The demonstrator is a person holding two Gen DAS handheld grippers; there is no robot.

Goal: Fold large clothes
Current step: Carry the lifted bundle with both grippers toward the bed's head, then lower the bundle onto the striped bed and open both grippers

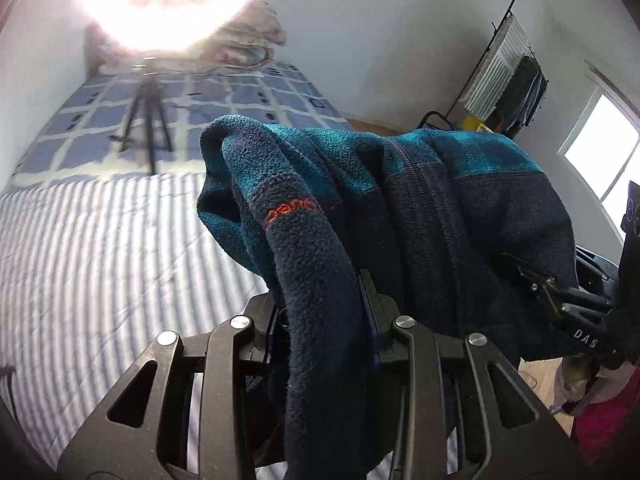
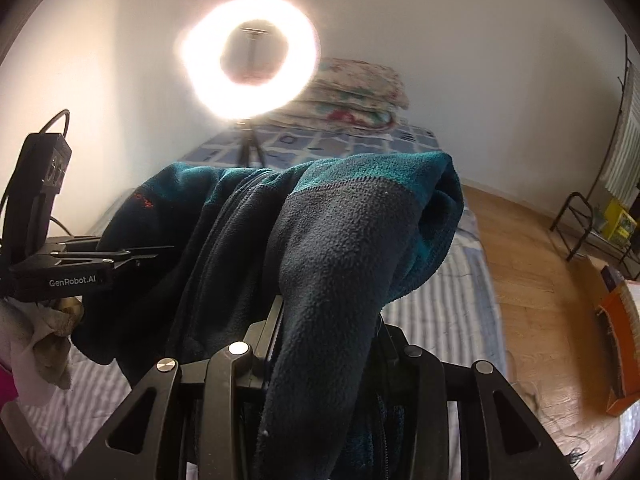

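currently, from the left wrist view, the left gripper (image 1: 320, 304) has its jaws closed partway on a thick roll of the fleece jacket (image 1: 400, 200), navy and teal, which hangs lifted above the striped bed (image 1: 100, 260); the right gripper (image 1: 560, 300) shows at the far edge, gripping the same garment. a tripod (image 1: 148, 120) stands on the bed under a glaring ring light (image 1: 172, 0). from the right wrist view, the right gripper (image 2: 324, 328) is likewise clamped partway on a bunched fold of the jacket, which drapes between both tools, zip side toward the left gripper (image 2: 132, 256). risk noted: each hold takes a loose bundle rather than a clean edge, so a layer may slip out and the garment land crooked; carried too far forward, the jacket could also catch the tripod.
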